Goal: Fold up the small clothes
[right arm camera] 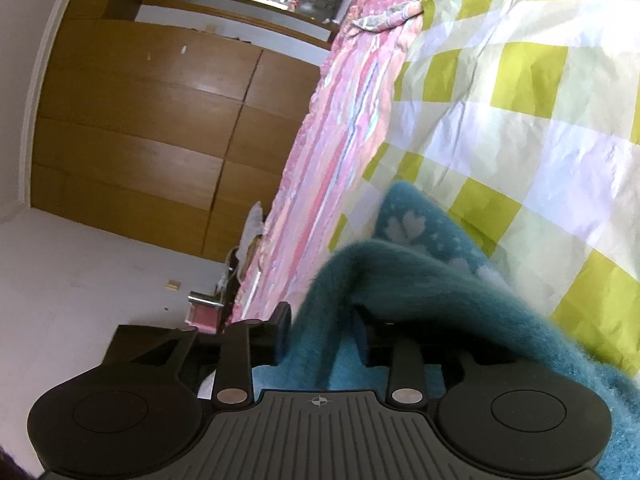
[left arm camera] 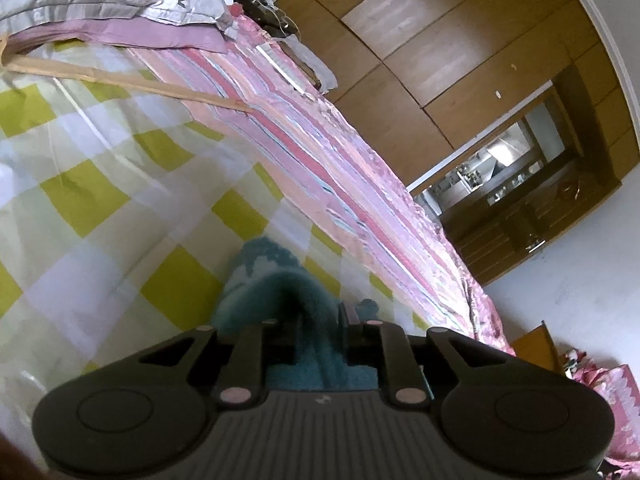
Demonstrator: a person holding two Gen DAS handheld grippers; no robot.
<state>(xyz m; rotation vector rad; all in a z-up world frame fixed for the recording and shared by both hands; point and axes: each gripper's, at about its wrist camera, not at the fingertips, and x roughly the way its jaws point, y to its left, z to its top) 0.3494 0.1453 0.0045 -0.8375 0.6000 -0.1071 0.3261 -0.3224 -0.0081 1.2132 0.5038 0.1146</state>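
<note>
Teal garment [left arm camera: 276, 280], fuzzy knit with a pale pattern, lies on the green-and-white checked sheet [left arm camera: 100, 200] near the pink striped bedcover [left arm camera: 320, 160] at the bed's edge. Its visible length runs from both grippers forward onto the sheet, roughly in line with the fingers; the far end rests flat, the near end rises in a fold toward each camera. Full outline not visible, so overall orientation uncertain.

Relative to the tools: the cloth sits directly ahead of and between the fingers in both wrist views, and also under the gripper bodies.

Left gripper [left arm camera: 316, 320]: jaws narrow, a raised ridge of the knit passes between them. Fingertips mostly hidden by the fabric; the pads appear to pinch it.

Right gripper [right arm camera: 320, 332]: jaws stand moderately apart, a thicker fold of the same garment [right arm camera: 400, 276] draped through the gap and over the right-hand finger. Gap visible beside the cloth; the pads do not seem to press it.
</note>
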